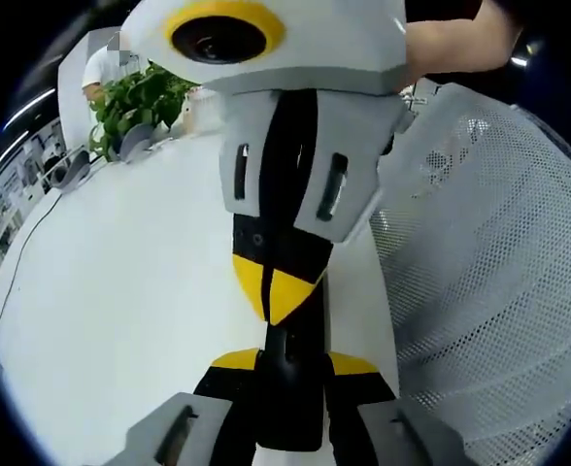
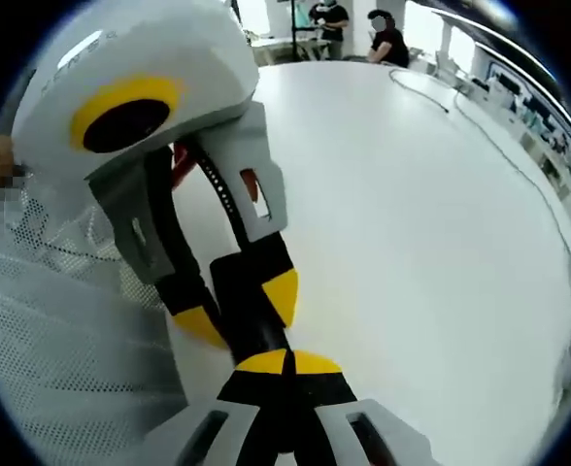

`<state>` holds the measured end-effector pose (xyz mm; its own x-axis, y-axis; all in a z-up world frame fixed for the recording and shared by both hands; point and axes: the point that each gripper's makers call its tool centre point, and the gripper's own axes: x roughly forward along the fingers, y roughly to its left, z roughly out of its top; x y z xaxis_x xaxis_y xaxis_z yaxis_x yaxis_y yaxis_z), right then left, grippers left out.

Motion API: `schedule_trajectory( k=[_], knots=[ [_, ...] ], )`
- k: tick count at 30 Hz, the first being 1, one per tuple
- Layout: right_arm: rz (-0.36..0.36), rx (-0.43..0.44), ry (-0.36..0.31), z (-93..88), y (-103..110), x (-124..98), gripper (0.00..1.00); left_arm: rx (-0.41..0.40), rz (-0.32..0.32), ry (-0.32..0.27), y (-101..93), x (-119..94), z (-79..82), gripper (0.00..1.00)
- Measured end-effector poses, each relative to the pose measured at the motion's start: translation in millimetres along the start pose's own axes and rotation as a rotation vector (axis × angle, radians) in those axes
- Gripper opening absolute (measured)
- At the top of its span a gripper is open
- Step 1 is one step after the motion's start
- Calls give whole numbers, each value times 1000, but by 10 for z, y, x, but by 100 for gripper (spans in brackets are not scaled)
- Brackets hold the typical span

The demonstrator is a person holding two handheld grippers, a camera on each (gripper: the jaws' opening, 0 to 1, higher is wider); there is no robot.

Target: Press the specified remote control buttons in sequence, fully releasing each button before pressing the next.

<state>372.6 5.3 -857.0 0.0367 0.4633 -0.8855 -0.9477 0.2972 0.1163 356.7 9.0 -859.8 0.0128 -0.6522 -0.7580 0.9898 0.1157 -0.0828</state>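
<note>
The left gripper (image 1: 293, 361) is clamped on a black remote control (image 1: 290, 403), its yellow-tipped jaws on either side of the remote's body, which stands up between them at 6 o'clock in the left gripper view. The right gripper (image 2: 287, 362) has its jaws closed together with nothing between them; in the left gripper view it comes down from 12 o'clock and its joined tips appear to touch the remote's far end. All this hangs above a white table (image 1: 120, 291). A leafy green plant (image 1: 135, 97) stands at 10 o'clock on a grey base, too blurred to tell whether it is a pot. White mesh (image 1: 489, 272) lies at 3 o'clock. In the right gripper view a cable (image 2: 499, 136) trails at 2 o'clock
</note>
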Motion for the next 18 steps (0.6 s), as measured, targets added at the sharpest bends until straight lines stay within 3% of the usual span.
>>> schedule_trajectory(
  k=[4,8,10,12,18],
  knots=[
    [-40,-67,-41,-6,49,-23,0,0,3,-1,-4,1,-1,25],
    [-4,-64,-66,31,235,-50,0,-5,-1,-6,-5,8,7,25],
    [-48,-137,-54,32,188,-37,0,-3,-2,-6,-6,10,10,25],
    [-34,-125,-53,40,211,-24,0,0,-2,-4,-8,10,8,25],
    [-75,-309,-4,31,223,4,0,-20,-4,-14,-10,10,11,25]
  ],
)
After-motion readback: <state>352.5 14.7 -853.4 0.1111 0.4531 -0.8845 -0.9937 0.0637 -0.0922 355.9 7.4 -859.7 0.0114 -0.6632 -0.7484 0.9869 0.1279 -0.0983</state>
